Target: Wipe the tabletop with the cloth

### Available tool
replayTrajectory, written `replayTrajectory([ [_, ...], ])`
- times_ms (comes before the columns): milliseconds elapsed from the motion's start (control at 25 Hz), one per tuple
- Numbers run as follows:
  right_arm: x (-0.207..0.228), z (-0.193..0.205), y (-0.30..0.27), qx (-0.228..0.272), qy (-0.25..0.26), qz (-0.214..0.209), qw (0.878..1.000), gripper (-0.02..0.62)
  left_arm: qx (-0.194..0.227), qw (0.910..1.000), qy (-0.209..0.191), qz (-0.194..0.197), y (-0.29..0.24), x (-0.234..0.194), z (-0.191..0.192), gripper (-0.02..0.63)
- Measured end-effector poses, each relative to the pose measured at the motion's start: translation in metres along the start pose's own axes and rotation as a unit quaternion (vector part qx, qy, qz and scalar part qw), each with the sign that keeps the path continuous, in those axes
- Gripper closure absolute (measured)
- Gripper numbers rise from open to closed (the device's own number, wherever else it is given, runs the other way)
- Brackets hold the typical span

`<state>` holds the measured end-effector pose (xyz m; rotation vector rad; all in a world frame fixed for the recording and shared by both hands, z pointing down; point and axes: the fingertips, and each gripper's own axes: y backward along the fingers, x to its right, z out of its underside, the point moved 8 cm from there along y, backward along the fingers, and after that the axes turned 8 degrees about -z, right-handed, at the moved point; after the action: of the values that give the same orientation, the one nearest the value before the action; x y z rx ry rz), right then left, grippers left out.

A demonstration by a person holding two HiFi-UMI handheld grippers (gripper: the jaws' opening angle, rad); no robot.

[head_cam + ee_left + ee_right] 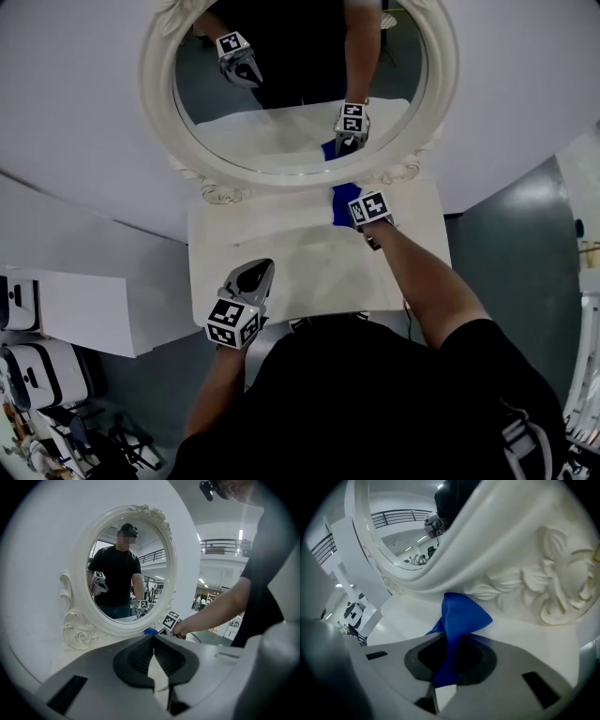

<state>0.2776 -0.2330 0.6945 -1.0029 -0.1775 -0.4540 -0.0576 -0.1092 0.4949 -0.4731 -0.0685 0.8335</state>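
The right tongs (345,208) are clamped on a crumpled blue fabric cloth (343,200) at the far edge of the white rectangular surface (300,267), right at the foot of the white oval mirror with the ornate carved frame (155,84). In the right gripper view these tongs (450,656) pinch a fold of the cloth (461,616), whose free end bunches up ahead of them and lies on the surface (408,616) just beneath the frame's carved flowers (543,573); whether it touches the frame cannot be told. The left tongs (260,274) hang over the near left part of the surface, well apart from the cloth. In the left gripper view they (153,641) are closed tip to tip with nothing between them, pointing towards the mirror (75,620), with a speck of the cloth (150,631) visible beyond. The person's bare right forearm (427,281) reaches across the surface to the mirror's base.
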Motion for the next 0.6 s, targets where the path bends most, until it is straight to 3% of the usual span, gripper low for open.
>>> replayTrajectory([
  [600, 0.122, 0.054, 0.093, 0.035, -0.056, 0.056, 0.996, 0.554, -0.003, 0.9993, -0.014, 0.035, -0.061, 0.066, -0.018, 0.592],
])
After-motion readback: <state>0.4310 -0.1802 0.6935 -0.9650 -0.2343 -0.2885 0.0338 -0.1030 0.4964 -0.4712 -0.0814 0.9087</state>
